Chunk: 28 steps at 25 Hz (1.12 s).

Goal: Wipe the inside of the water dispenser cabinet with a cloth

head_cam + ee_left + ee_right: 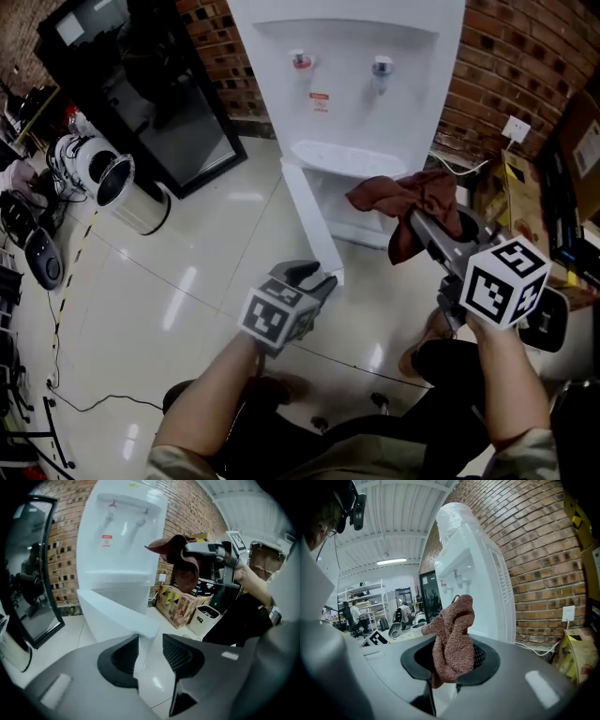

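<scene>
In the head view, the right gripper (pixel 419 221) held a brown cloth (pixel 405 199) up, right in front of the open cabinet (pixel 349 214) at the bottom of the white water dispenser (pixel 361 84). The cabinet door (pixel 306 217) stood swung open. The left gripper (pixel 320 279) was low down, close to the door's bottom corner.

In the left gripper view, the left gripper's (pixel 150 651) jaws stood a little apart and pinched nothing. The door's (pixel 117 613) corner showed in the gap, but whether it touched them was hard to tell. The cloth (pixel 180 566) hung well away, up on the right.

In the right gripper view, the right gripper's (pixel 450 660) jaws were pressed on the cloth (pixel 452 637), which stuck up in a bunch in front of the dispenser (pixel 476 573)
</scene>
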{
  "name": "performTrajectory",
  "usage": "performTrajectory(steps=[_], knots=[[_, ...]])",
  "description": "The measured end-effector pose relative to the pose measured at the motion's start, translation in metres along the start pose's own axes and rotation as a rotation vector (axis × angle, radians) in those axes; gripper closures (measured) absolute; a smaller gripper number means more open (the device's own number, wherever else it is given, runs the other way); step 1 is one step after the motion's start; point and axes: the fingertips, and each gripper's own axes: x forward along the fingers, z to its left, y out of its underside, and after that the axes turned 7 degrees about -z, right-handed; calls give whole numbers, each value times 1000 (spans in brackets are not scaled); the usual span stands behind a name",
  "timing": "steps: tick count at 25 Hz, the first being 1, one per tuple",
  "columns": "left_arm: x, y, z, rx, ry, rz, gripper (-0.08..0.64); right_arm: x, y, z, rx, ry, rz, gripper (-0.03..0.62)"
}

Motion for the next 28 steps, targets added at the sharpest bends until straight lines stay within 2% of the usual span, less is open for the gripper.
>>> performTrajectory(steps=[3,8,11,14,18,23,28], knots=[[23,-13,-8,67,2,-4,445,-10,-3,-17,9,28,-7,483],[71,-40,-28,214,11,-2,474,-28,-4,-46,22,97,-13,483],[100,-54,-31,278,-20,-23,551,-35,0,-65,28,132,-2,483],[123,-65,-28,307,-57,-41,560,-40,7,-83,26,160,21,483],[150,-80,-21,308,-119,-69,560,-43,23,-101,20,187,67,483],[180,-101,-11,262,-192,-115,560,-49,47,-120,-59,210,147,482],[191,-114,2,212,-248,-143,560,-51,72,-138,-77,209,207,482]])
